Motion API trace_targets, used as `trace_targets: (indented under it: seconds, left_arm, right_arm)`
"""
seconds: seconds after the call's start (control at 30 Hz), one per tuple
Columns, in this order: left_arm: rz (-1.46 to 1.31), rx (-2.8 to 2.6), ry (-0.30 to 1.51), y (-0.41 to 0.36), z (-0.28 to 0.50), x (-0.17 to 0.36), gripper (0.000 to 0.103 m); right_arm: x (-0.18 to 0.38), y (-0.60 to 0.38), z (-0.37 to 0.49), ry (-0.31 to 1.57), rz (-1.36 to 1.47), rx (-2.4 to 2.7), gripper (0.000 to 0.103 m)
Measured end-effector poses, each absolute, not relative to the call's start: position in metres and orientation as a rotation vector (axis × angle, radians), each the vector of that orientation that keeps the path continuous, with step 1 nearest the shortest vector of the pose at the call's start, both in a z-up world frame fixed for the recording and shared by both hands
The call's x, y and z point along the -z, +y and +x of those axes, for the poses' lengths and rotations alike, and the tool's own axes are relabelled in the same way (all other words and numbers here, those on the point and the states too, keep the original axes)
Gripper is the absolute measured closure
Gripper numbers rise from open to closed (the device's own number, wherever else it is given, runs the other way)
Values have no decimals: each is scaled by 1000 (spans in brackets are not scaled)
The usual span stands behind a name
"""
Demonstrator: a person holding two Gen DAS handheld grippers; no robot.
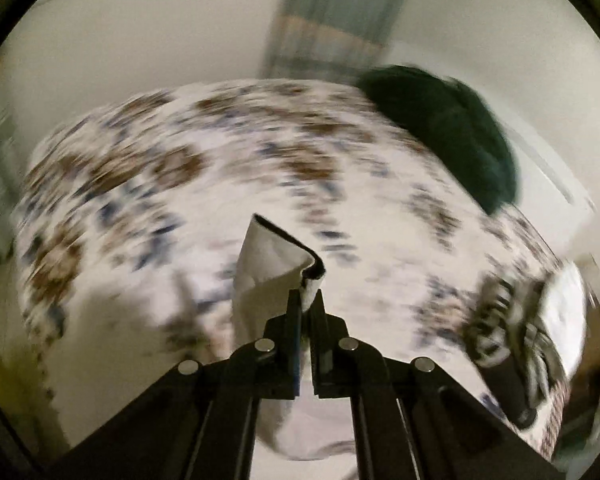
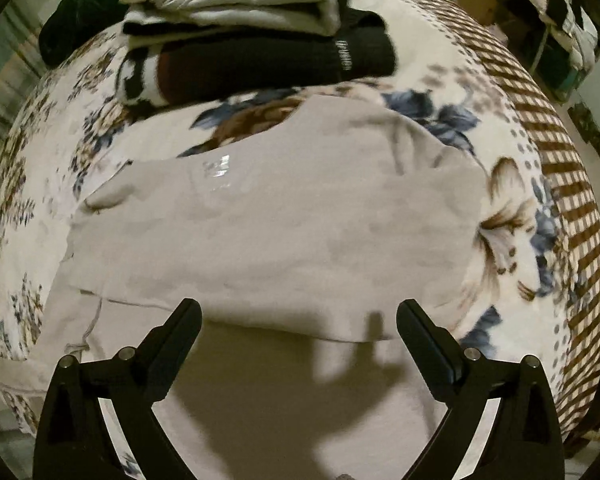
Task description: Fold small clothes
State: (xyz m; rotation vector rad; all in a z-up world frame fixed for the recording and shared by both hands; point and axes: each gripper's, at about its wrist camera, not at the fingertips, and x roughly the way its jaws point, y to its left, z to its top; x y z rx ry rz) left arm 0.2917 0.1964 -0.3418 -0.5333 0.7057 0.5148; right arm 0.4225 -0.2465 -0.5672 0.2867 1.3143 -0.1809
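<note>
garment: pale beige cotton garment flat on floral bedspread, near hem folded
room: bare bedspread right of garment; stack of folded black and white clothes just beyond far edge
left gripper: clamped on dark-trimmed white cloth corner, lifted
right gripper: jaws wide, holding nothing, above near hem

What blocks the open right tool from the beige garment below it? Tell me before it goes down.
Nothing visible does. The right tool is open above the beige garment, with only bare cloth between its fingers. The folded pile lies beyond the garment's far edge, out of the way. The left tool is shut on a white cloth.
</note>
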Motion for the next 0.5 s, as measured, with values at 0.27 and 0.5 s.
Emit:
trace_targets:
  seconds: [0.27, 0.5]
  left_arm:
    - [-338, -78, 751, -6, 380, 329, 101]
    - [-185, 233, 927, -178, 391, 391, 101]
  right_arm:
    - [573, -338, 390, 1308, 418, 317, 3]
    - [586, -426, 343, 1315, 487, 478, 3]
